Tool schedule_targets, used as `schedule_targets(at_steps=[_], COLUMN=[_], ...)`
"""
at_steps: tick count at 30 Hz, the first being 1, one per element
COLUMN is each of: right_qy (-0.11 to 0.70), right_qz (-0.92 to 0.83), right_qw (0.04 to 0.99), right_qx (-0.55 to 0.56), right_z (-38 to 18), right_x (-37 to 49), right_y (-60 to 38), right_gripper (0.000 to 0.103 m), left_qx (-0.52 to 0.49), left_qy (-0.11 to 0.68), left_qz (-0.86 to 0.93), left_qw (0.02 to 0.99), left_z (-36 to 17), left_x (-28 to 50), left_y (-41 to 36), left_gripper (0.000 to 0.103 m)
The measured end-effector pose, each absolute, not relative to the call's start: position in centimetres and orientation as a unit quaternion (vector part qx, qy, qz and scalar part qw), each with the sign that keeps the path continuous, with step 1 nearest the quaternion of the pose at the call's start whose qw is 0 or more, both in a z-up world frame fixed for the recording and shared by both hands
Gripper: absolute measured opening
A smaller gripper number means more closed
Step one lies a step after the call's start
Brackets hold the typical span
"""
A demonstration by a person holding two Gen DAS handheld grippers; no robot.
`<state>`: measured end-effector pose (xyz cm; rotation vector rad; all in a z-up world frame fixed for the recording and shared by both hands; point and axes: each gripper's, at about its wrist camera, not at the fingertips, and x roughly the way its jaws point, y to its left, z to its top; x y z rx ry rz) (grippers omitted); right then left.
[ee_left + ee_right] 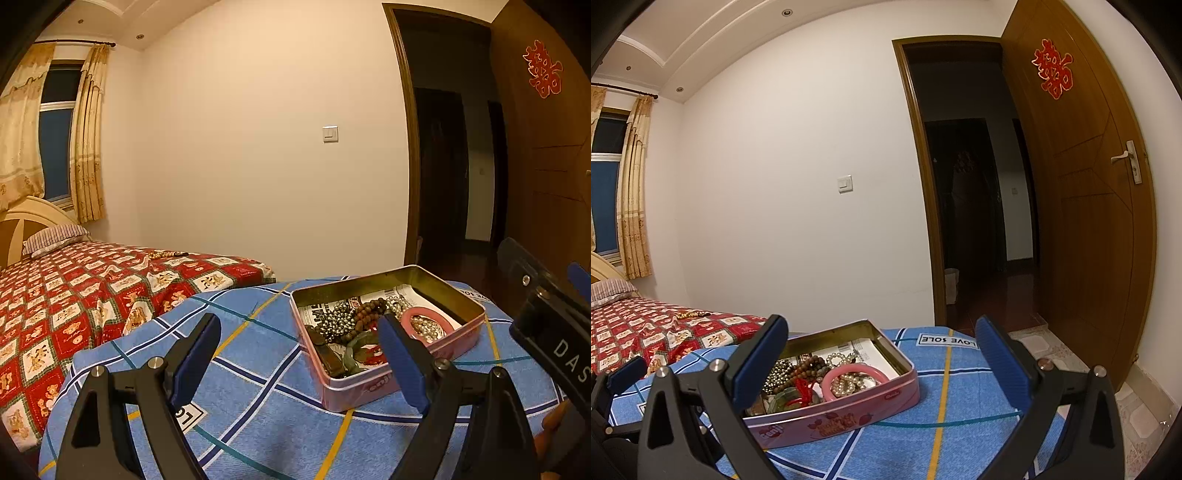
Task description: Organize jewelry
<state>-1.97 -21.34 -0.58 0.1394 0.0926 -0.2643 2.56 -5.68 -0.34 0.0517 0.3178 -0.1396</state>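
Left gripper [299, 354] spread wide, nothing between the blue pads, hovering over the blue checked cloth [258, 398] just left of the pink tin [388, 384]. Right gripper [882, 354] same deal, jaws far apart and empty, pointing across the same tin [849, 417] from the other side. Tin open, no lid on it, sitting on the cloth and stuffed with jewelry: pink bangle [849, 371] with pearl beads [846, 386] inside it, brown wooden beads [810, 367], dark metallic beads [334, 321], green bangle [360, 345], something red [803, 387], all on printed paper. Further out, one more string of beads [168, 254] lying by itself on the red patterned bedspread [55, 295], well apart from the tin. Open wooden door [1089, 221] off to the right.
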Motion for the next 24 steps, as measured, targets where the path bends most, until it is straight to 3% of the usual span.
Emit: schedule_targets(at_steps=[24], right_qy=[0.069], right_qz=[-0.151], right_qw=[0.983], right_qx=[0.083], right_z=[-0.76], right_x=[-2.01], right_y=[-21.70], right_gripper=[0.103], left_qx=[0.022], left_qy=[0.175], left_qz=[-0.062], left_qw=[0.982], left_z=[-0.68], left_x=[3.28], left_y=[-5.63], left_gripper=[0.087])
